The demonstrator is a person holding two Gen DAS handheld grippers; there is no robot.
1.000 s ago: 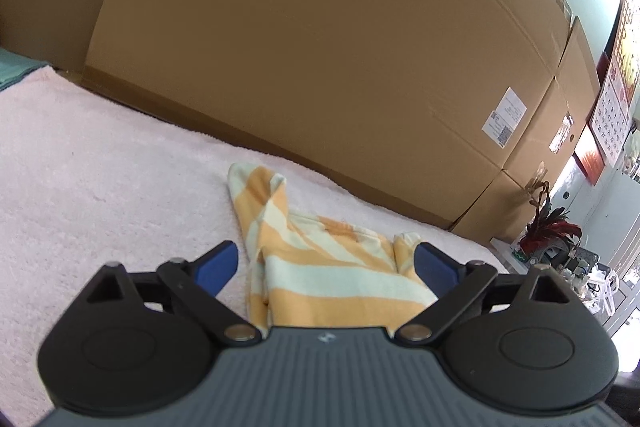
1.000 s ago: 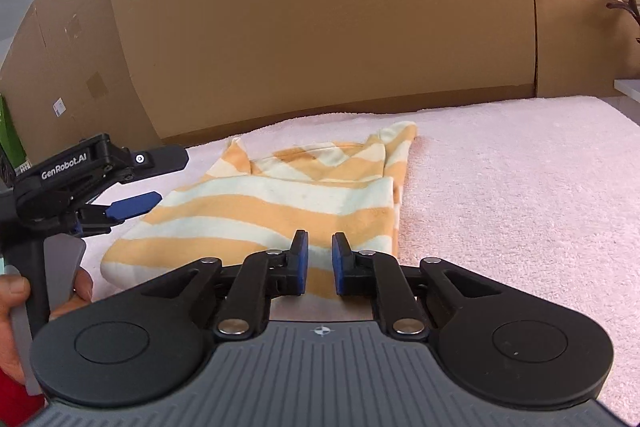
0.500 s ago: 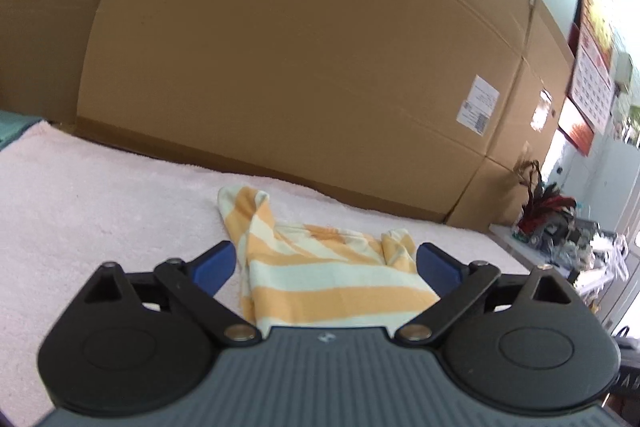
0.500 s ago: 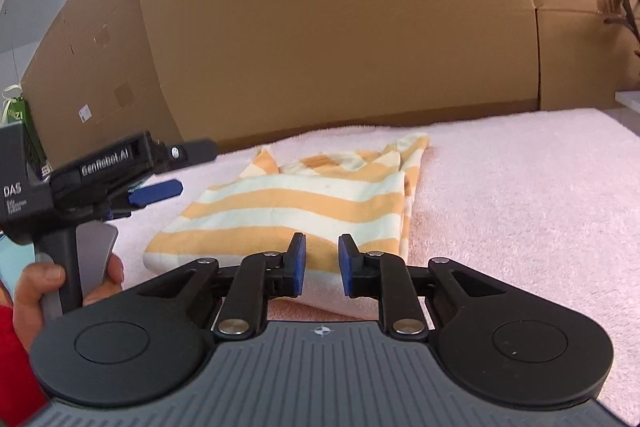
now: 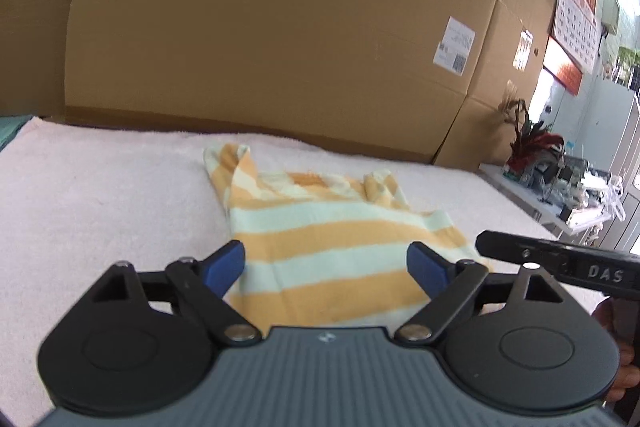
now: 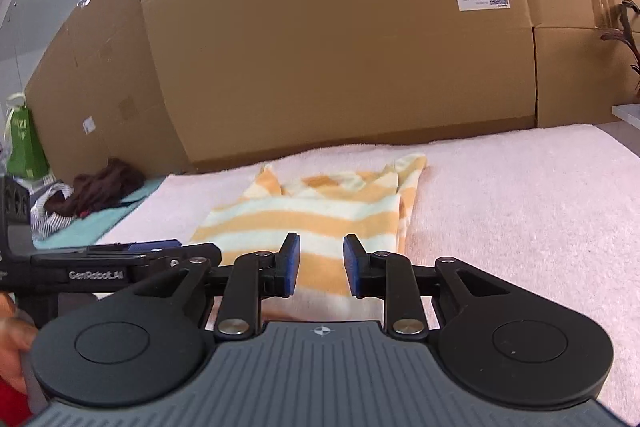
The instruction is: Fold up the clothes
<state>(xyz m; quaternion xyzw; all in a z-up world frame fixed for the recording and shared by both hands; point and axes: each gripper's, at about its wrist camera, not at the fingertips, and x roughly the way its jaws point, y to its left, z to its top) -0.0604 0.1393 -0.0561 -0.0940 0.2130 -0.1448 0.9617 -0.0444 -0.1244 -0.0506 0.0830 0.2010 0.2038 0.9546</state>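
A folded orange and pale striped shirt (image 5: 320, 239) lies flat on the pink towel-covered table (image 5: 100, 219); it also shows in the right wrist view (image 6: 316, 215). My left gripper (image 5: 326, 265) is open wide and empty, held just before the shirt's near edge. My right gripper (image 6: 319, 264) is partly open and empty, above the shirt's near edge. The left gripper (image 6: 152, 247) shows at the left of the right wrist view; the right gripper's body (image 5: 560, 263) shows at the right of the left wrist view.
Large cardboard boxes (image 6: 340, 47) stand close behind the table. A pile of dark and striped clothes (image 6: 80, 195) lies on a teal cloth at the far left. A shelf with a plant and clutter (image 5: 536, 147) stands past the table's right end.
Both grippers have drawn back and risen from the shirt. The right gripper's jaws have opened from nearly closed to a clear gap. The shirt has stayed flat.
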